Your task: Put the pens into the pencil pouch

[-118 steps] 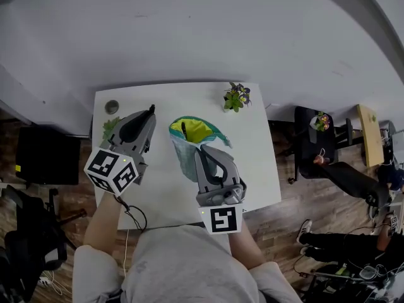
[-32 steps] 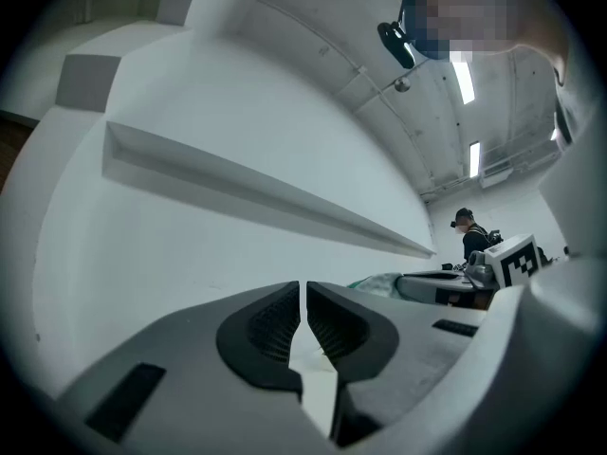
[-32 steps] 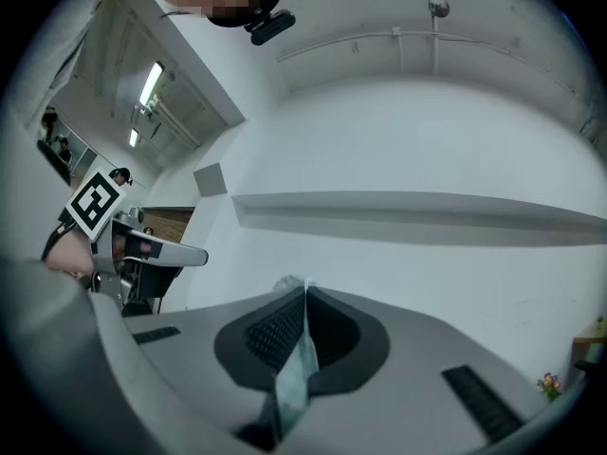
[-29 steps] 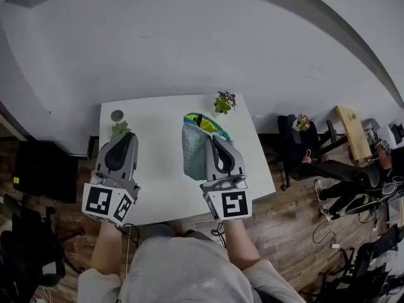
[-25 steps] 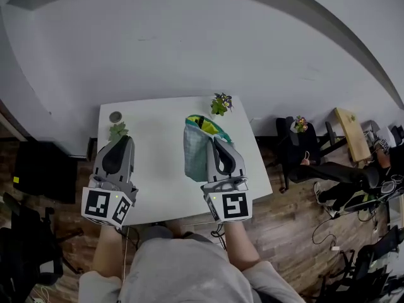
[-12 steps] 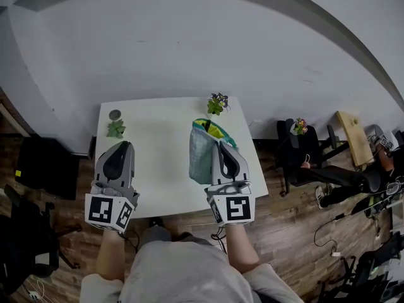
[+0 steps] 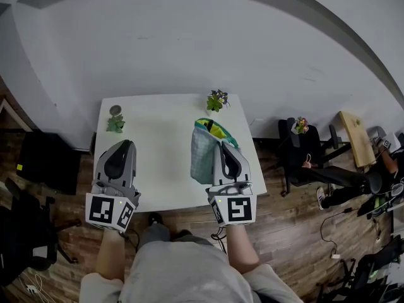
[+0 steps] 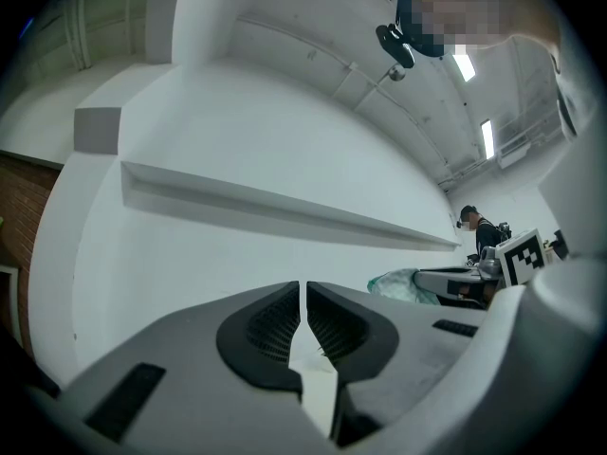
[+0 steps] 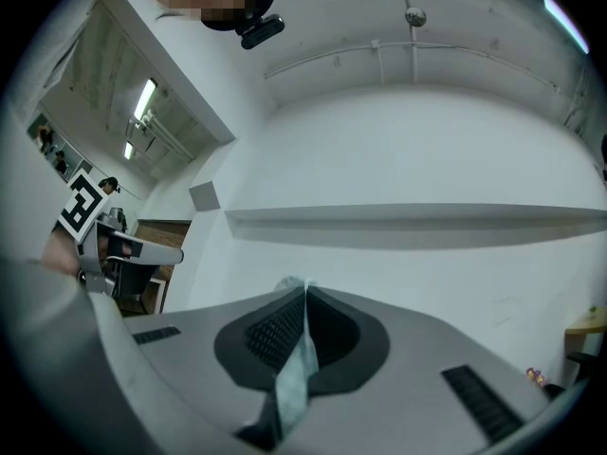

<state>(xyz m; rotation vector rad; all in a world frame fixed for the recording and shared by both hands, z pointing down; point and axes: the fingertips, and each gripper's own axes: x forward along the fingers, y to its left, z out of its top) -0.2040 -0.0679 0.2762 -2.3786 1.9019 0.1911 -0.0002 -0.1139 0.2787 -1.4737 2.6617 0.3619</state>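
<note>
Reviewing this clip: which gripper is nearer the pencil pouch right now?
Right. The right gripper is shut on the pencil pouch, pinching its fabric. The left gripper is apart from it, well off to the pouch's left, with nothing between its jaws.

place: office | cues: white desk, black office chair, wood-plank floor

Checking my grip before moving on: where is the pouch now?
In the head view the pouch is over the right half of the table, its near end pinched in the right gripper, its mouth toward the plant at the far edge.
</note>
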